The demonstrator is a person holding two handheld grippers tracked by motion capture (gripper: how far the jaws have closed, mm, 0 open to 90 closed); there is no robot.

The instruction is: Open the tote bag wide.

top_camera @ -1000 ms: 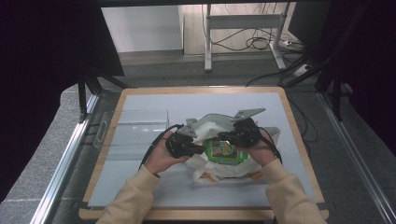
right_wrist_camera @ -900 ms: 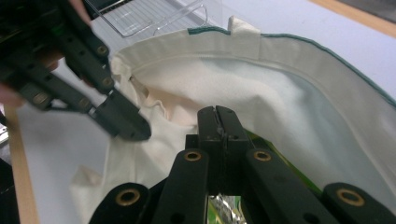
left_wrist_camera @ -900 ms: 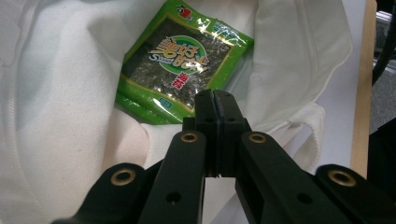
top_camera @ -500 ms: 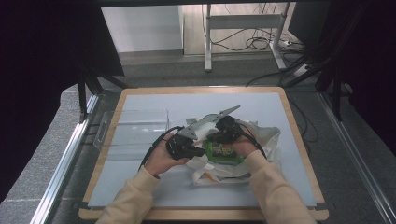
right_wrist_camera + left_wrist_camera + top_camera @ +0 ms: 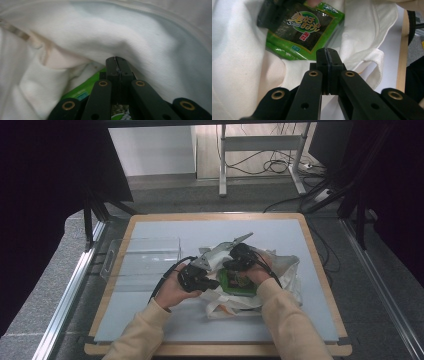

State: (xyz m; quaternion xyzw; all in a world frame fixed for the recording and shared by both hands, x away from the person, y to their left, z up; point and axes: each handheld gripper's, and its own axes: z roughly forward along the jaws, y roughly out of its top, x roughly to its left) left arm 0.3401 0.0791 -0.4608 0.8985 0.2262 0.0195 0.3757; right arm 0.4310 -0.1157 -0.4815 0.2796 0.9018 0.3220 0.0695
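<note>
L tongs (image 5: pixel 327 53) clamp bag (image 5: pixel 242 72) rim, R tongs (image 5: pixel 116 62) grip green pack (image 5: pixel 304 31); keep mouth taut, feed pack in flat.

Green packet (image 5: pixel 303 30), white bag (image 5: pixel 237 62), black tools.

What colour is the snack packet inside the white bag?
Green with a dark centre panel, clearest in the left gripper view.

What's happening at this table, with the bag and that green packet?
A person holds a tool in each hand over a white cloth bag on the table. The right tool is shut on a green seaweed snack packet, which sits at the bag's opening. The left tool is shut on the bag's edge. A clear plastic tray lies to the left.
</note>
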